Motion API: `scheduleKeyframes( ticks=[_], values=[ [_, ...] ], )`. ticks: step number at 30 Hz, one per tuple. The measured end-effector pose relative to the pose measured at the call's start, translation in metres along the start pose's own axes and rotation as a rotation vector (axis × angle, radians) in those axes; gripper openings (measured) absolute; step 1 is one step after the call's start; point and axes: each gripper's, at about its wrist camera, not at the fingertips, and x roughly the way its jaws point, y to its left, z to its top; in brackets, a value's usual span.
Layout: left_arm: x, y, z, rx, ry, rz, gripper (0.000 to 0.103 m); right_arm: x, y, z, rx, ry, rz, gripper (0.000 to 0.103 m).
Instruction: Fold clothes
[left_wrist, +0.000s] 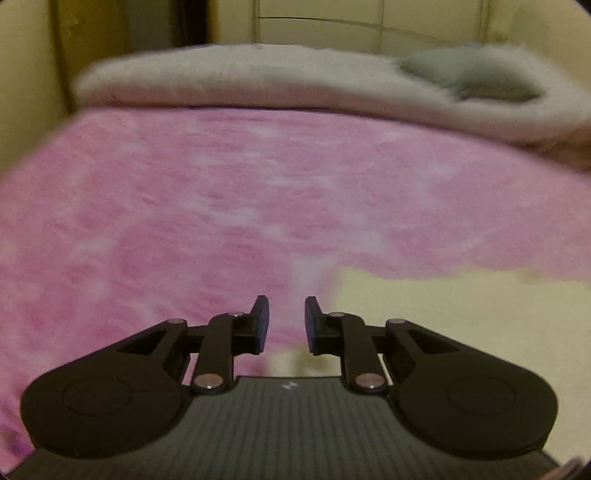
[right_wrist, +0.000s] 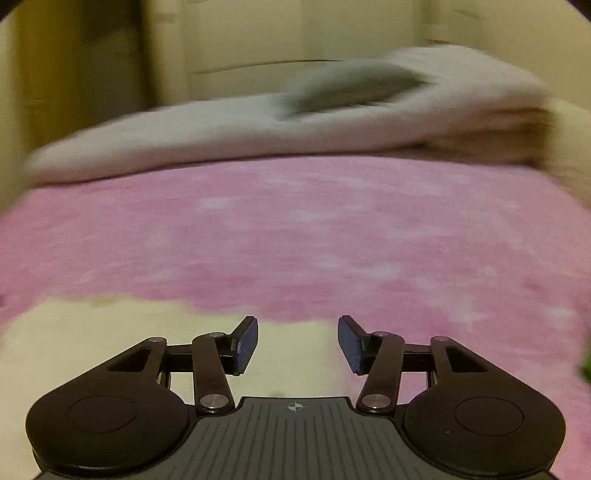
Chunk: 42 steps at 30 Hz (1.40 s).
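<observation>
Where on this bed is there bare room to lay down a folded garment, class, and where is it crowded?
The broad pink blanket lies bare from the pale cream garment at the near edge up to the folded white blanket at the far side. That far side is crowded: a grey cushion sits on the white blanket. Left gripper and right gripper hold nothing.

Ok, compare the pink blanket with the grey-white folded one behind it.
The pink blanket lies spread flat over the bed; the grey-white blanket sits bunched in a thick fold at the far end. The grey-white one carries a grey cushion; the pink one carries a cream cloth. Both look fluffy.
</observation>
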Motion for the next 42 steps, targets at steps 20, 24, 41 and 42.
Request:
scheduleKeyframes(
  ticks=[20, 24, 41, 42],
  values=[
    [0.027, -0.028, -0.039, 0.059, 0.091, -0.208, 0.004, 0.031, 0.027, -0.044, -0.162, 0.119, 0.123, 0.052],
    [0.037, -0.026, -0.038, 0.107, 0.083, -0.122, 0.003, 0.025, 0.024, -0.051, -0.159, 0.118, 0.069, 0.052],
    [-0.027, -0.015, -0.054, 0.042, 0.083, -0.011, 0.013, -0.061, 0.001, -0.073, 0.068, 0.108, -0.124, 0.051],
    [-0.038, -0.016, -0.056, 0.034, 0.081, 0.001, 0.02, -0.072, 0.005, -0.074, 0.095, 0.103, -0.118, 0.051]
  ],
)
